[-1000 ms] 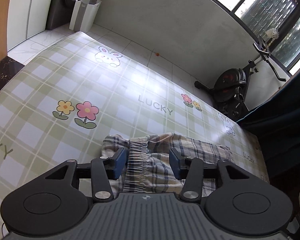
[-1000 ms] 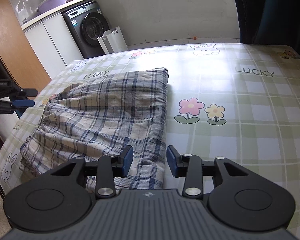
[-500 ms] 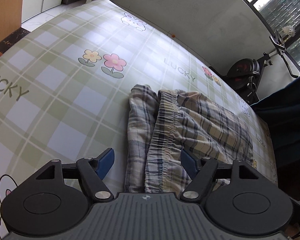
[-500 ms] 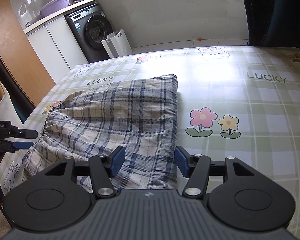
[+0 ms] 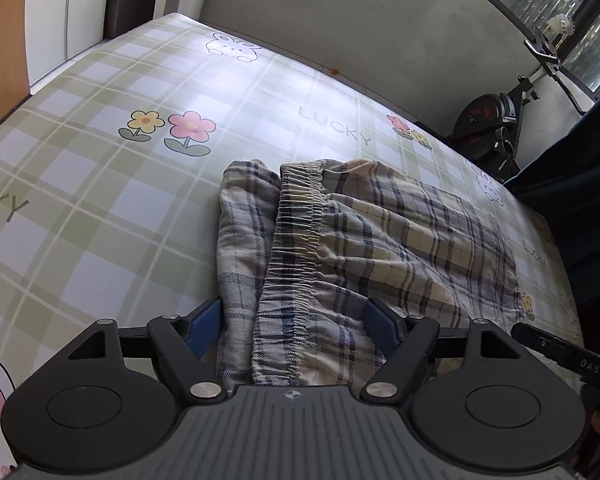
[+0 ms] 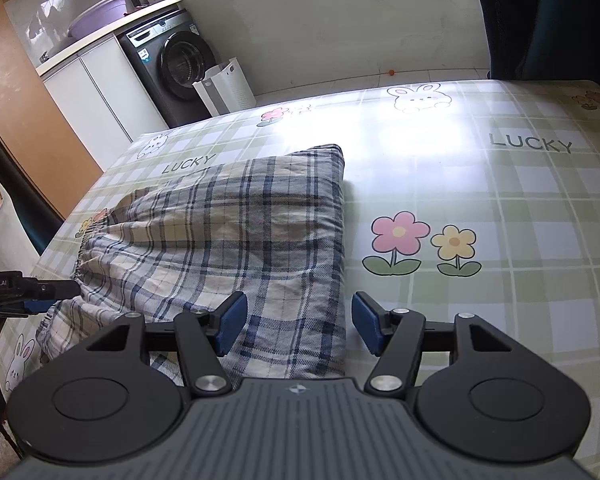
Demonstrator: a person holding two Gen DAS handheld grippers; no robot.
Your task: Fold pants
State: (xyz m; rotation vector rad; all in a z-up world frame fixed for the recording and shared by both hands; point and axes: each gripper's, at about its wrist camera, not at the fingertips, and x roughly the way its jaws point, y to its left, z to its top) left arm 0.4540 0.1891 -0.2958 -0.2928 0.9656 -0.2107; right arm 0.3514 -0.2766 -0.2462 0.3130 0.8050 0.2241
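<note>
1. The folded plaid pants [image 6: 236,240] lay on the checked tablecloth [image 6: 500,264], which read "LUCKY".
2. The left gripper [image 5: 296,326] stood spread over the waistband, pinching nothing.
3. The right gripper [image 6: 296,326] was opening over the folded edge.

Pants [image 6: 240,232] blue-beige plaid; tablecloth [image 6: 500,240] green-white check, flowers.

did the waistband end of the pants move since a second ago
Yes. In the left wrist view the waistband was bunched up between the left claw pads; now it lies flat on the tablecloth, stretching toward the LUCKY print.
</note>
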